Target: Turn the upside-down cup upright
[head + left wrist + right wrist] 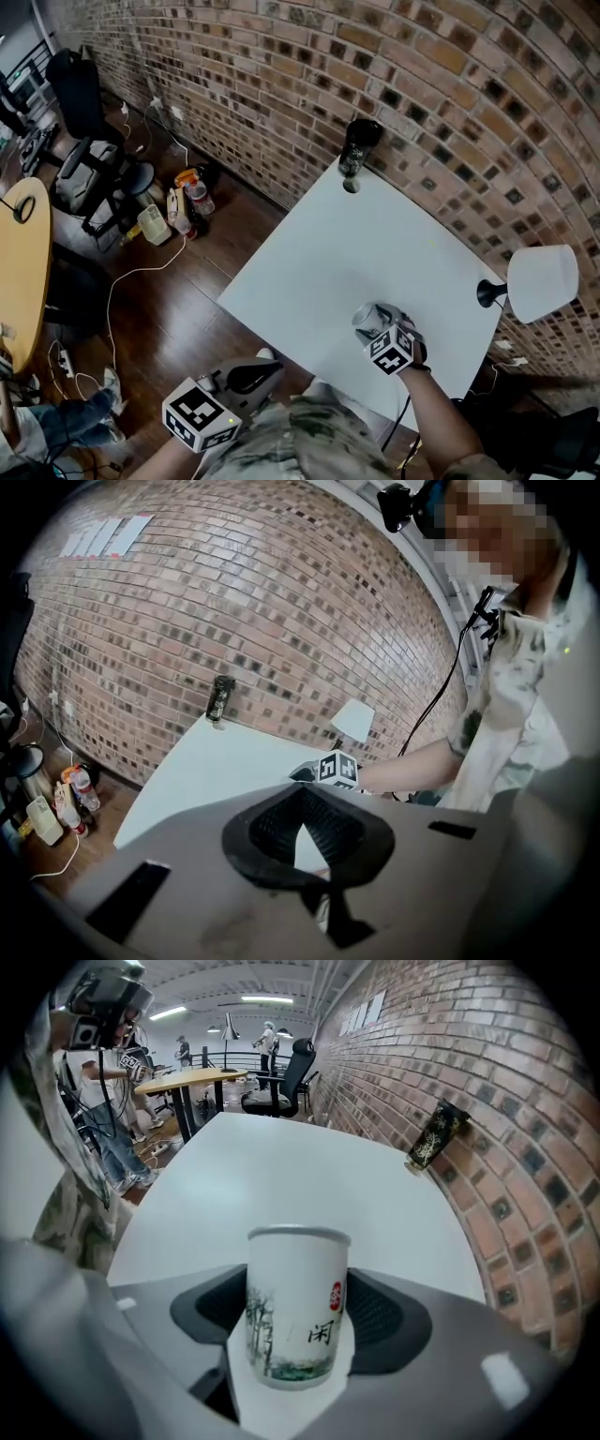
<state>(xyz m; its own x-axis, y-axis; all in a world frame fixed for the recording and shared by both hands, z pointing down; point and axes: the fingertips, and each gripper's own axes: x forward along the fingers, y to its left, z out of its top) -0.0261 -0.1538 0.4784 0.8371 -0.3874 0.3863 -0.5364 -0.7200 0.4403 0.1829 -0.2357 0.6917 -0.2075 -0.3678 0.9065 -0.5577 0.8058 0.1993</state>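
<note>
A white paper cup (292, 1302) with a green landscape print and a red seal stands rim-up on the white table (319, 262), near its front right part. My right gripper (295, 1321) points steeply down with its black pads against both sides of the cup. In the head view the cup (372, 320) shows its open rim just ahead of the right gripper (379, 328) and its marker cube. My left gripper (267, 367) hangs off the table's front corner, apart from the cup. Its jaws (302, 803) meet at the tips with nothing between them.
A dark patterned can (357, 147) stands at the table's far edge against the brick wall (450, 84). A lamp with a white shade (542, 279) sits at the right edge. Bottles (192, 199), cables and office chairs (84, 178) clutter the wooden floor on the left, beside a wooden table (23, 262).
</note>
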